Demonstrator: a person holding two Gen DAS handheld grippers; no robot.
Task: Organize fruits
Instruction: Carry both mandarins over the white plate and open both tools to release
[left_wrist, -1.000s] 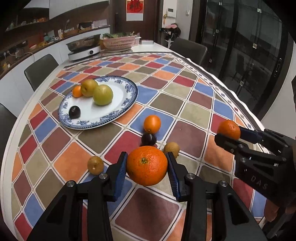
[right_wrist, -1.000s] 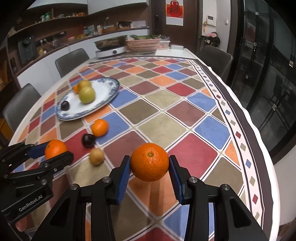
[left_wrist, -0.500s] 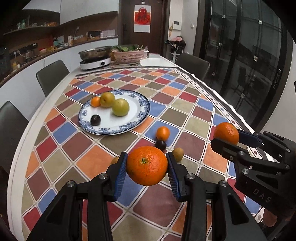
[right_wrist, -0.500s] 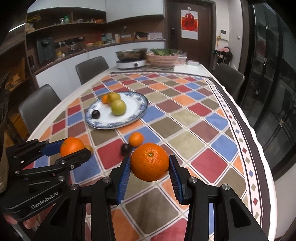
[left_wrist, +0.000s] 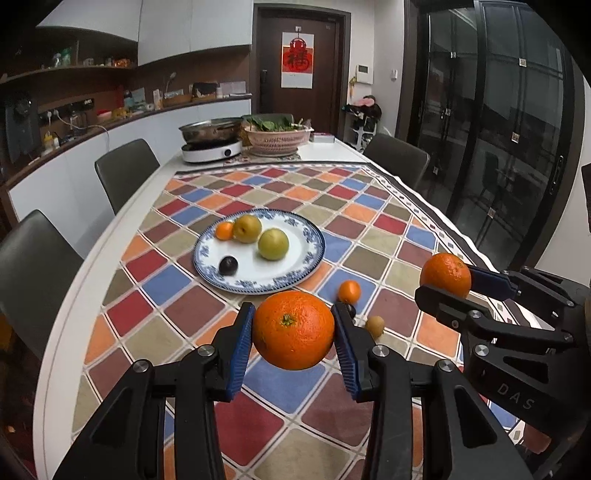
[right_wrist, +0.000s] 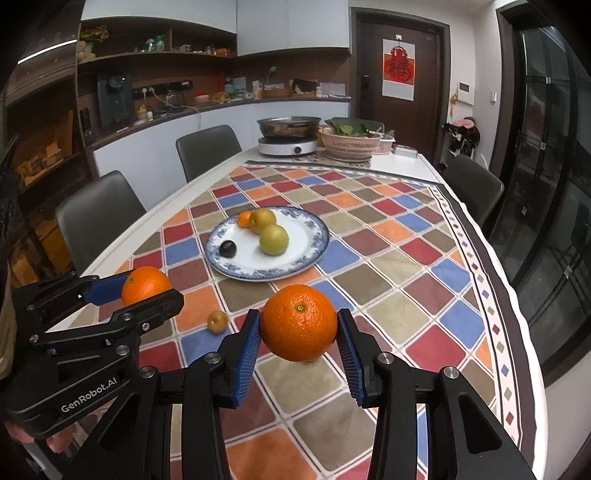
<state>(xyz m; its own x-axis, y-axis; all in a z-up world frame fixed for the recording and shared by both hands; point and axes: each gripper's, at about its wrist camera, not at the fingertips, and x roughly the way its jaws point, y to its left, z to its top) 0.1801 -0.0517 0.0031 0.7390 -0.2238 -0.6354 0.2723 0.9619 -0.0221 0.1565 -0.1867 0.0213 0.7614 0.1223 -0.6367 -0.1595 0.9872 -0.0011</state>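
Note:
My left gripper (left_wrist: 293, 332) is shut on a large orange (left_wrist: 293, 329), held above the checked tablecloth. My right gripper (right_wrist: 299, 325) is shut on a second orange (right_wrist: 299, 322); it shows at the right of the left wrist view (left_wrist: 446, 275). A blue-rimmed white plate (left_wrist: 295, 275) ahead holds two yellow-green pears (left_wrist: 273, 243), a small tangerine (left_wrist: 224, 230) and a dark plum (left_wrist: 228, 266). Loose on the cloth lie a tangerine (left_wrist: 349, 291), a brown kiwi (left_wrist: 375, 325) and another small brown fruit (right_wrist: 217, 321).
A hot-pot cooker (left_wrist: 212, 146) and a pink basket of greens (left_wrist: 277, 134) stand at the table's far end. Grey chairs (left_wrist: 125, 173) line the left side and one stands at the far right (left_wrist: 397, 157). The table edge (right_wrist: 517, 314) runs down the right.
Both grippers have risen and pulled back from the table with their oranges still gripped; the plate and loose fruits now look farther away. The fruits on the table have not moved.

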